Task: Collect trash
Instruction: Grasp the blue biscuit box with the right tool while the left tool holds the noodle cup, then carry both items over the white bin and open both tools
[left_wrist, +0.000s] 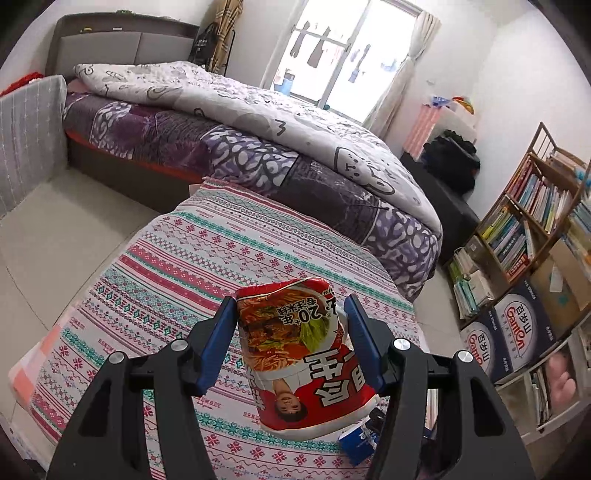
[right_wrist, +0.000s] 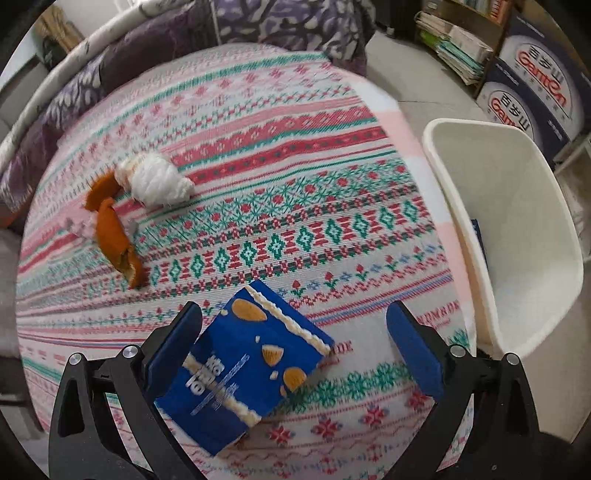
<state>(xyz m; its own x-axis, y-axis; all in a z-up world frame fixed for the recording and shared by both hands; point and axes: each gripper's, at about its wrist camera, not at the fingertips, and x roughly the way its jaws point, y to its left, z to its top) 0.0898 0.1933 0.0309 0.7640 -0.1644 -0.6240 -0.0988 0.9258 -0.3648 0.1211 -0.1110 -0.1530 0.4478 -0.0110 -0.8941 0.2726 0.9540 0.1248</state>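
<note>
My left gripper (left_wrist: 291, 301) is shut on a crushed red instant-noodle cup (left_wrist: 295, 354), held upside down above the patterned tablecloth (left_wrist: 207, 258). In the right wrist view a blue snack box (right_wrist: 240, 373) lies tilted on the tablecloth (right_wrist: 295, 206) between the fingers of my right gripper (right_wrist: 294, 314). That gripper is open: the left pad is next to the box and the right pad stands well clear. Orange peel (right_wrist: 114, 240) and a white tissue wad (right_wrist: 159, 181) lie at the far left of the cloth. The blue box (left_wrist: 356, 443) also shows under the cup.
A white waste bin (right_wrist: 447, 173) stands open beside the table's right edge, with something dark blue inside. A bed (left_wrist: 258, 122) lies beyond the table. A bookshelf (left_wrist: 532, 214) and Ganten cartons (left_wrist: 517, 325) line the right wall. Bare floor (left_wrist: 55, 240) is on the left.
</note>
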